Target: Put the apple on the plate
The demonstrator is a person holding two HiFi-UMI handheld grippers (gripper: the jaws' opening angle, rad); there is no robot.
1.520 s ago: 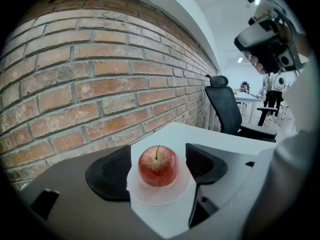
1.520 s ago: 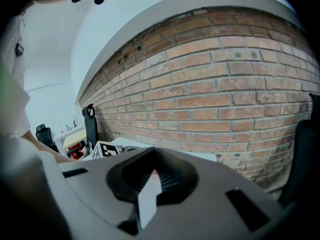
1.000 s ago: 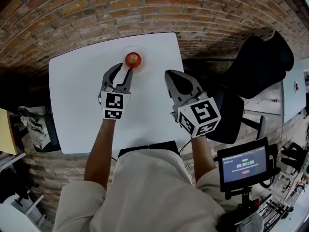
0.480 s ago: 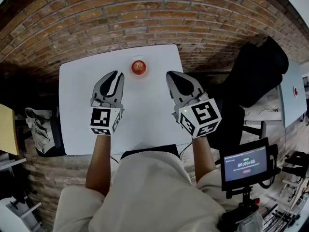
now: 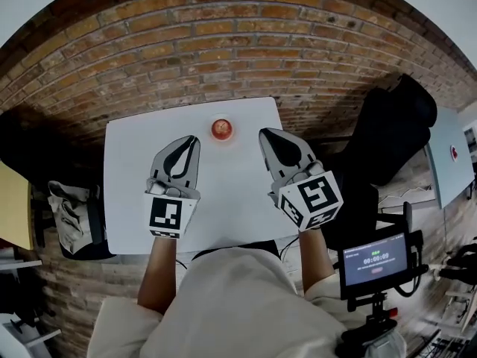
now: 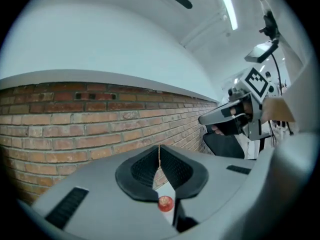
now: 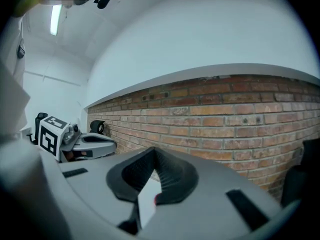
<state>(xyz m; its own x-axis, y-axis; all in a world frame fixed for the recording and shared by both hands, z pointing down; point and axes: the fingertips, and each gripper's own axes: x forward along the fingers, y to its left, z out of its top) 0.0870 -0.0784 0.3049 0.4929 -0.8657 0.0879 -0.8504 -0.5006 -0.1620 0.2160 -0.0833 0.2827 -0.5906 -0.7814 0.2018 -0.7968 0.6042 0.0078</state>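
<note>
1. You are holding the left tongs just closed together, gripping nothing.
2. You are keeping the right tongs together, empty.
3. The apple is sitting on the plate, on the surface beyond both.

The left gripper is held out level in front of the person; its jaws have just been closing and now meet, with nothing between them. The right gripper is beside it but well apart and points slightly down, its jaws also together and empty. Both forearms are bare
</note>
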